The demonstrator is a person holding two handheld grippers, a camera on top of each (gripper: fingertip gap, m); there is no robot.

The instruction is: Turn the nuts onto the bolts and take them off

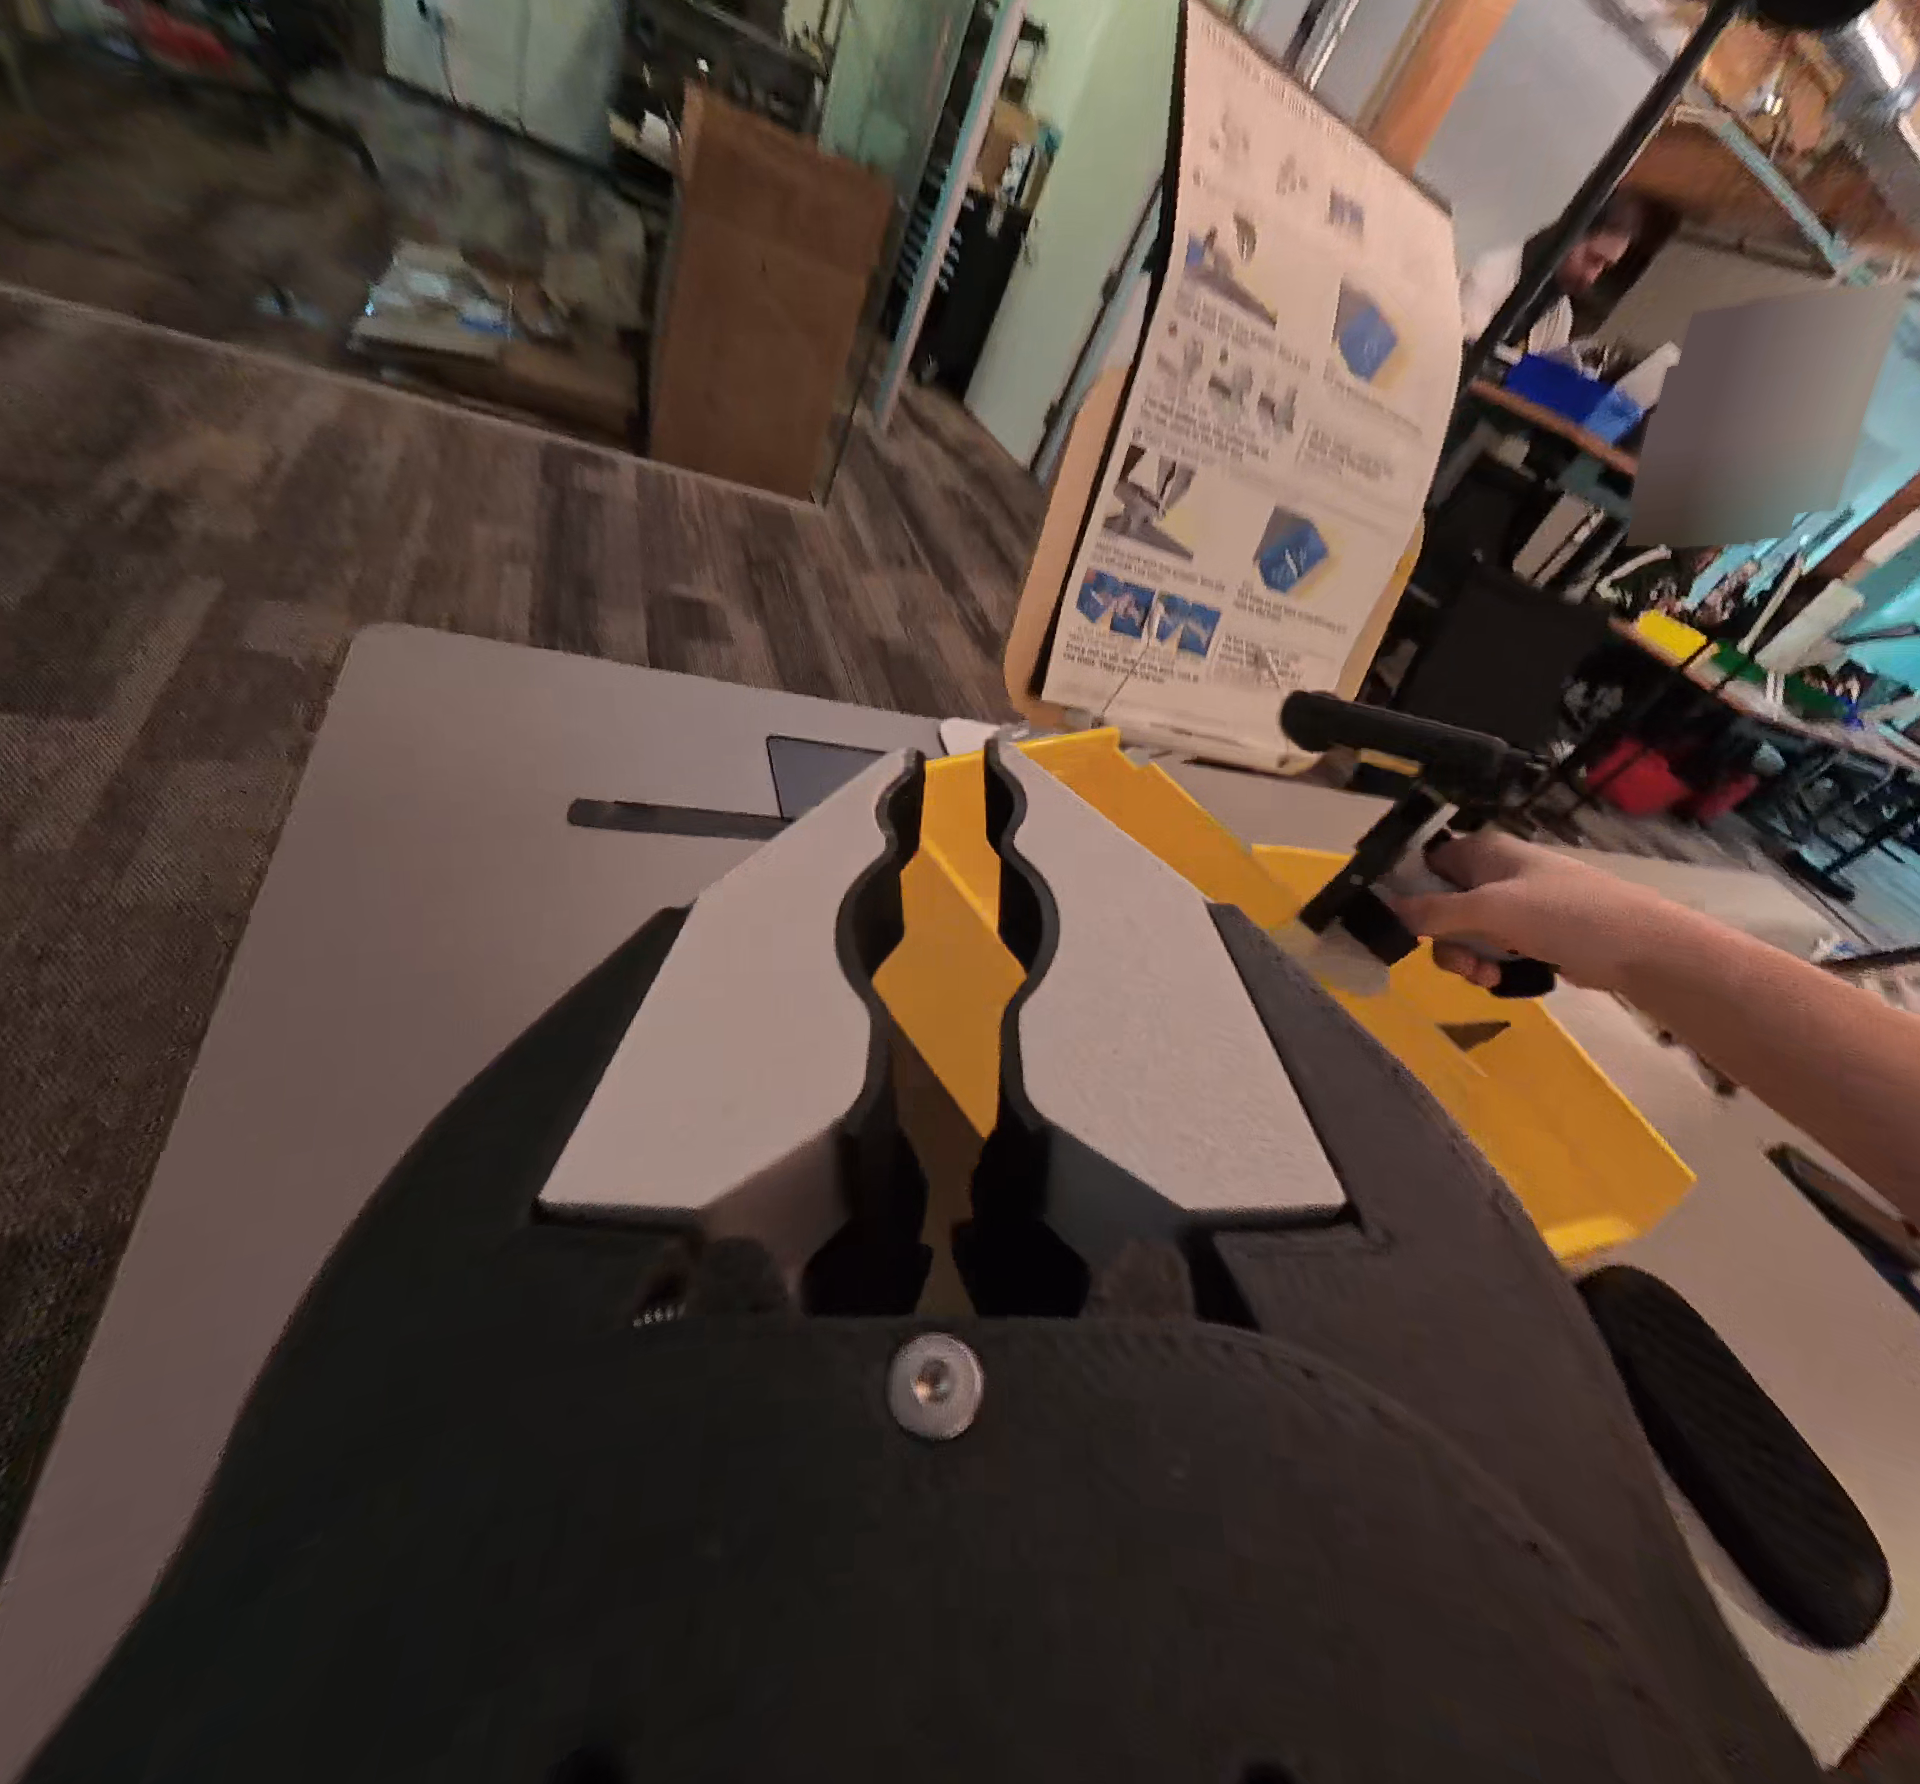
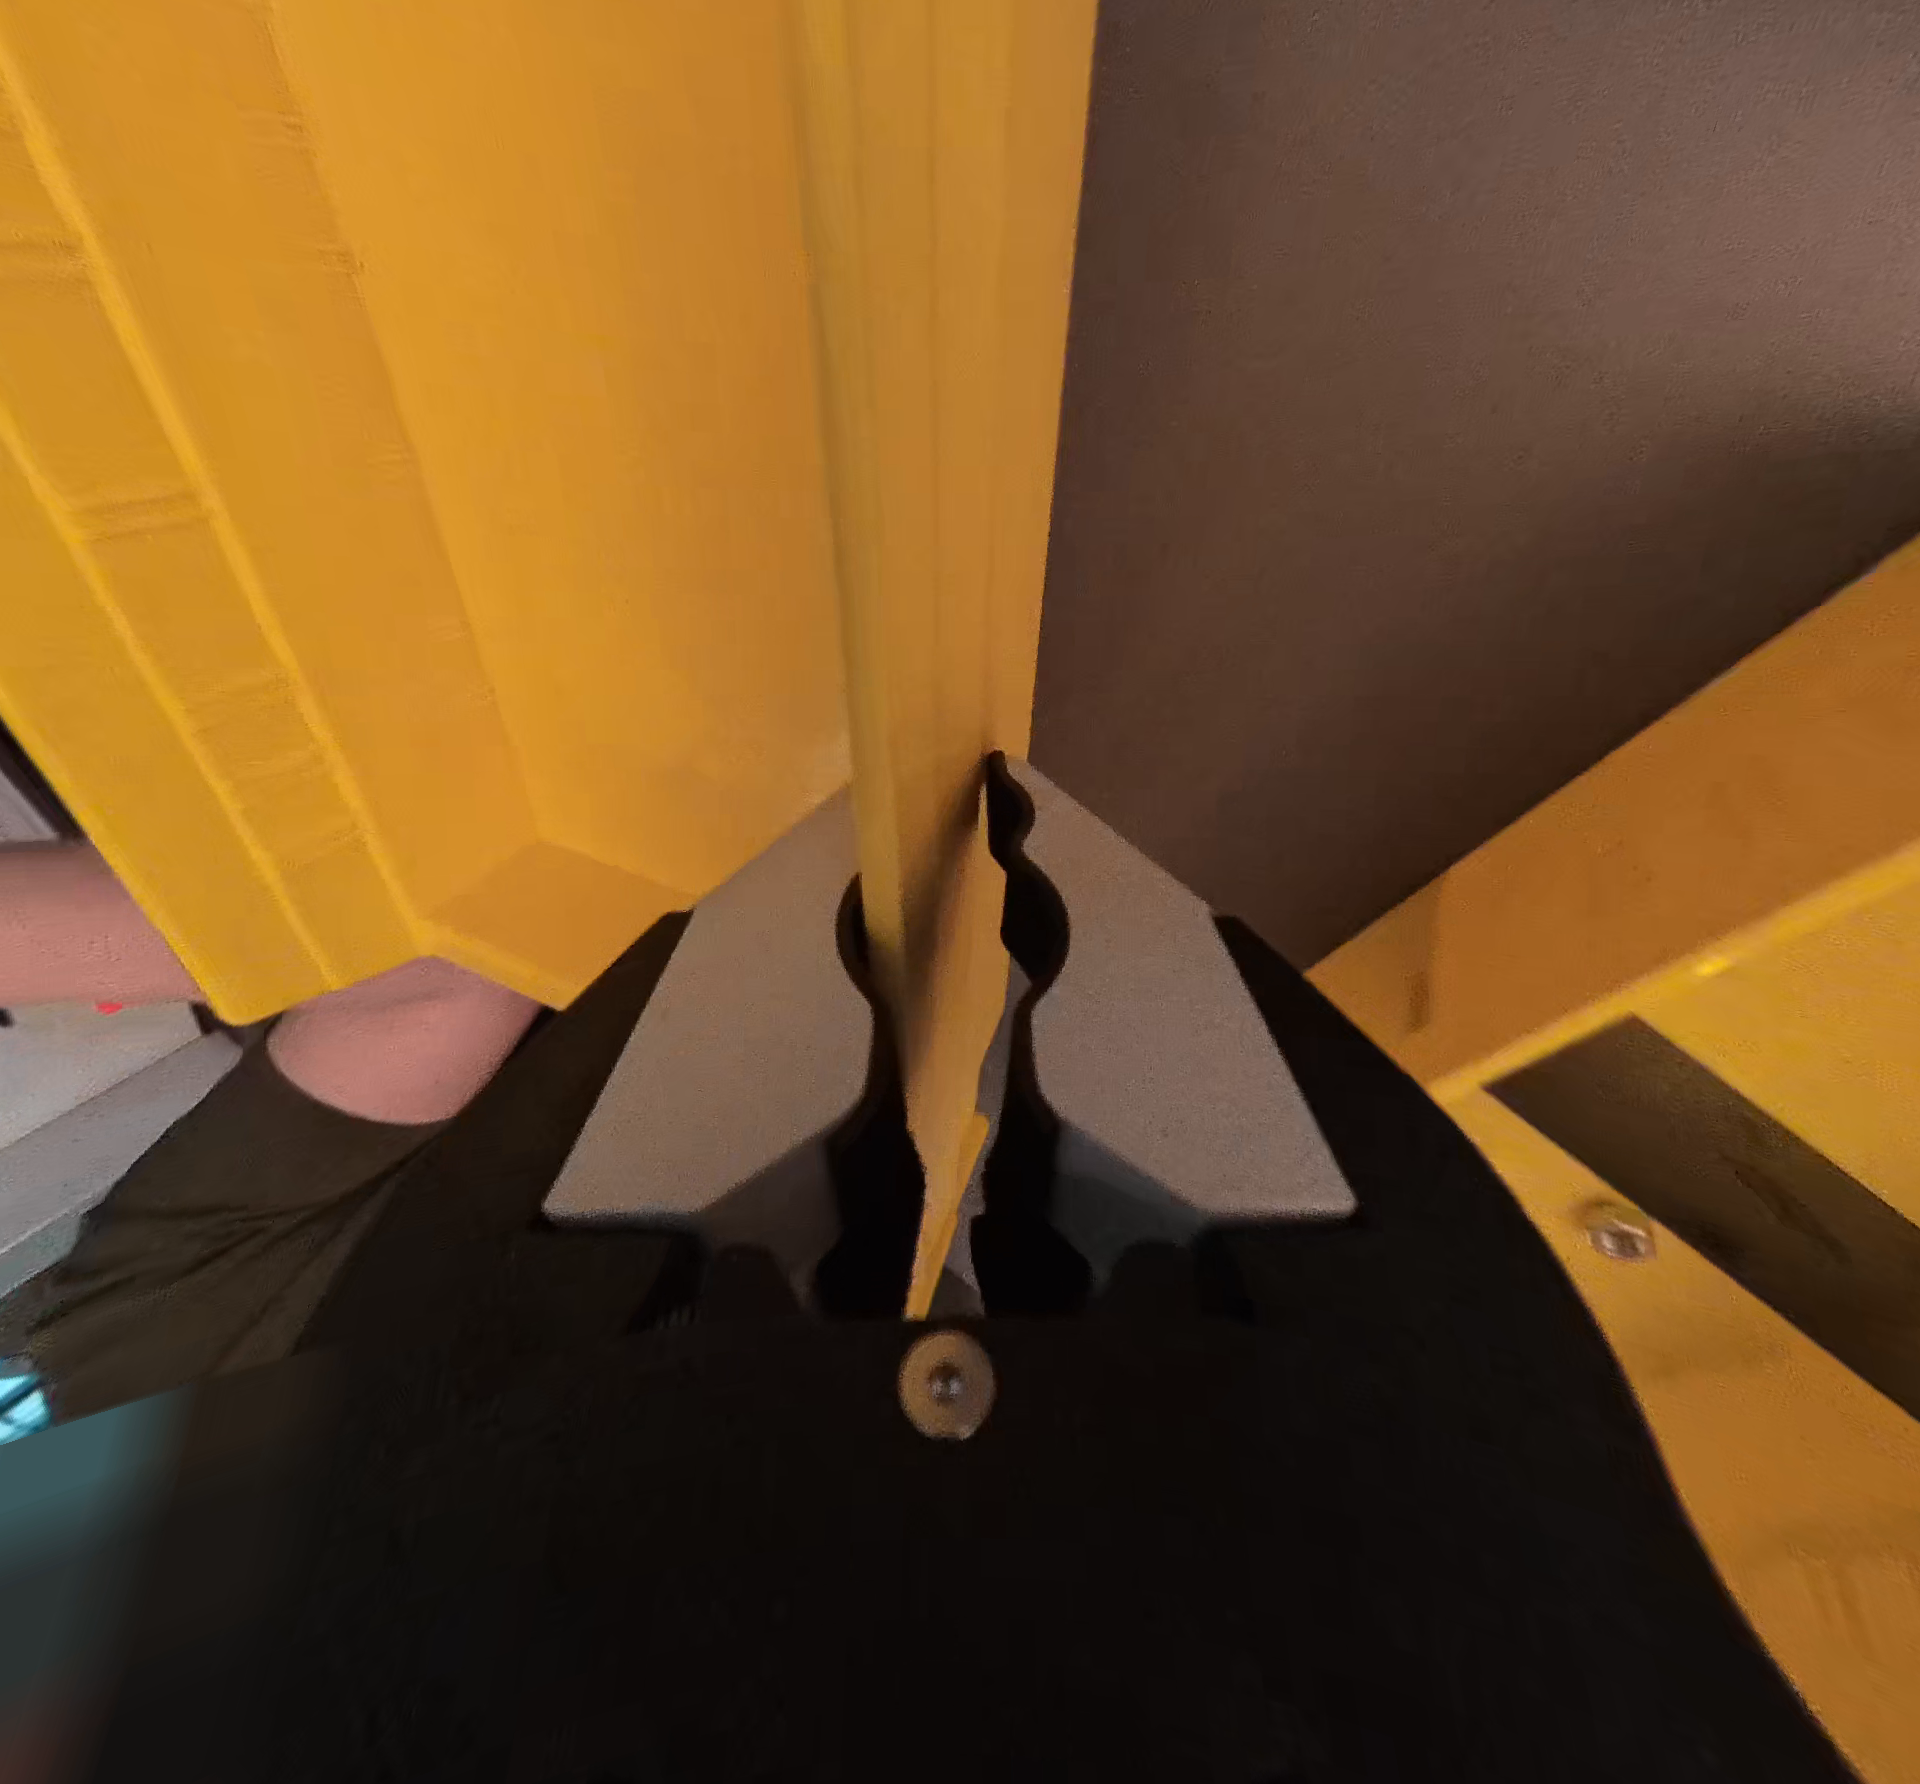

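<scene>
A yellow plastic bin (image 1: 1507,1090) sits on the grey table (image 1: 468,903). My left gripper (image 1: 951,758) is shut on the bin's near left wall, which runs between its grey fingers. My right gripper (image 1: 1340,945), held by a hand, grips the bin's far wall. In the right wrist view my right gripper (image 2: 930,778) is shut on a thin edge of the yellow bin (image 2: 520,384). A small metal bolt head (image 2: 1621,1241) sits in a yellow surface at the right. No loose nuts show.
A poster on a stand (image 1: 1247,446) rises behind the table. A black lamp pole (image 1: 1621,176) stands at the right, with cluttered benches behind it. The table's left edge drops to carpet (image 1: 156,591). A person's forearm (image 1: 1662,945) reaches over the bin. My right fingertips sit around 40 cm from my left ones.
</scene>
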